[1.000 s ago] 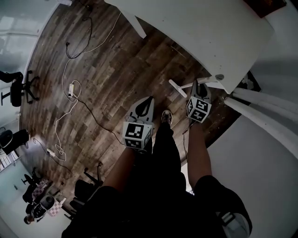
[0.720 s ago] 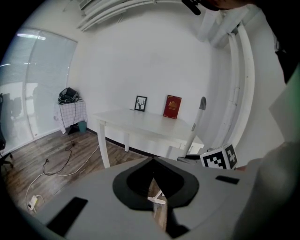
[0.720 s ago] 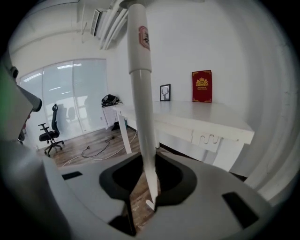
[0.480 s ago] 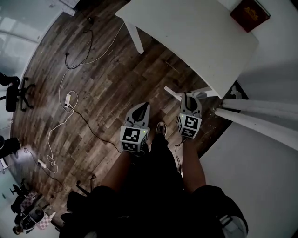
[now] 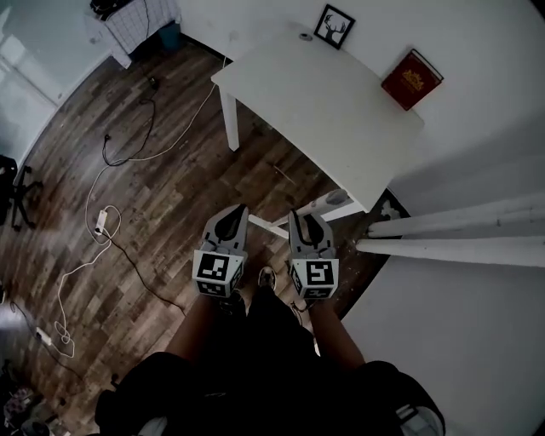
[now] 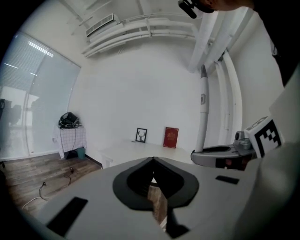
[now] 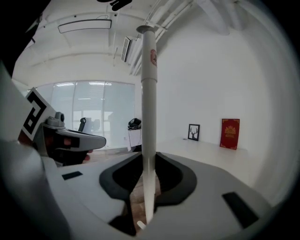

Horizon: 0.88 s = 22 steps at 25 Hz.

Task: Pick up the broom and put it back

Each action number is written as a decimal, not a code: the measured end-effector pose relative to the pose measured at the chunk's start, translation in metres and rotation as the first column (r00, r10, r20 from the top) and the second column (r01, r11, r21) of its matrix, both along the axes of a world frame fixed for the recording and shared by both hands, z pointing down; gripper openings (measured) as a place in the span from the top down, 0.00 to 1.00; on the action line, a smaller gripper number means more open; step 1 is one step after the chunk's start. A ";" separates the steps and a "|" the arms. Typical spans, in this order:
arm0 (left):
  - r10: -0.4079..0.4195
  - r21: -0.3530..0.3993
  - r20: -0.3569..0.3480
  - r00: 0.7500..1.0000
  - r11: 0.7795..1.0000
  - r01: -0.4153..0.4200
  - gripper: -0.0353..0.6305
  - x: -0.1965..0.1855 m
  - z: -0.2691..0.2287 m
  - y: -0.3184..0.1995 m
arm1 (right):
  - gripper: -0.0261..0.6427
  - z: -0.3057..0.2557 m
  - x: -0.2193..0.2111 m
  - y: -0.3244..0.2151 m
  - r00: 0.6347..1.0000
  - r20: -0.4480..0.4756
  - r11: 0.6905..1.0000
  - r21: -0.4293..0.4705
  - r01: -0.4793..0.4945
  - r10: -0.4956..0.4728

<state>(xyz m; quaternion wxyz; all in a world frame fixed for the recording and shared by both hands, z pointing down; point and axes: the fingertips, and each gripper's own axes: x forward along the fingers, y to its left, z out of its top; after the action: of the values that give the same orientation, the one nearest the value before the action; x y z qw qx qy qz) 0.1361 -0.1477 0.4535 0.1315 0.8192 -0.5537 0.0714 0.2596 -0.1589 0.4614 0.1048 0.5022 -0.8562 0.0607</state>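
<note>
Your right gripper [image 7: 149, 158] has both jaws pressed on the long white broom [image 7: 149, 93]. Its round handle stands upright between them, just in front of the white rectangular table [image 5: 324, 102]. Your left gripper [image 6: 153, 160] holds nothing, and its jaws are drawn together at the tips. It sits beside the right one, a little further from the table's near corner. A second ago the two grippers were spread apart, with the right one close under that corner and the left one out over the dark wooden plank floor [image 5: 170, 196]. Now they sit side by side, just short of the table's near edge, and the broom has come along in the right jaws. Back then the top of the head view cut the table off. Now its whole top shows, with the red hardback book [image 5: 412, 79] and the small black-framed deer picture [image 5: 335, 25] leaning on the wall behind it.
</note>
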 end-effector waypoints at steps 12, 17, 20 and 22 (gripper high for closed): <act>0.032 0.072 0.027 0.999 0.997 -0.034 0.95 -0.014 -0.039 0.009 | 0.81 -0.059 -0.064 0.035 0.994 0.030 0.992 0.074 0.098 -0.101; 0.031 0.094 0.033 0.999 0.995 -0.034 0.95 -0.017 -0.046 0.013 | 0.81 -0.061 -0.071 0.043 0.993 0.023 0.990 0.078 0.114 -0.116; 0.026 0.092 0.035 0.999 0.995 -0.030 0.95 -0.020 -0.046 0.016 | 0.81 -0.068 -0.076 0.045 0.992 0.015 0.987 0.101 0.125 -0.127; 0.030 0.090 0.039 0.999 0.995 -0.033 0.95 -0.019 -0.046 0.019 | 0.81 -0.072 -0.077 0.045 0.991 0.004 0.985 0.114 0.132 -0.134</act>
<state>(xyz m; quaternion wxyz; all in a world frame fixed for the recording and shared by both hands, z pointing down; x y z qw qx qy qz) 0.1172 -0.1291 0.4073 0.0827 0.8314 -0.5457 0.0639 0.1822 -0.1138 0.3898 0.0749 0.4487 -0.8905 0.0080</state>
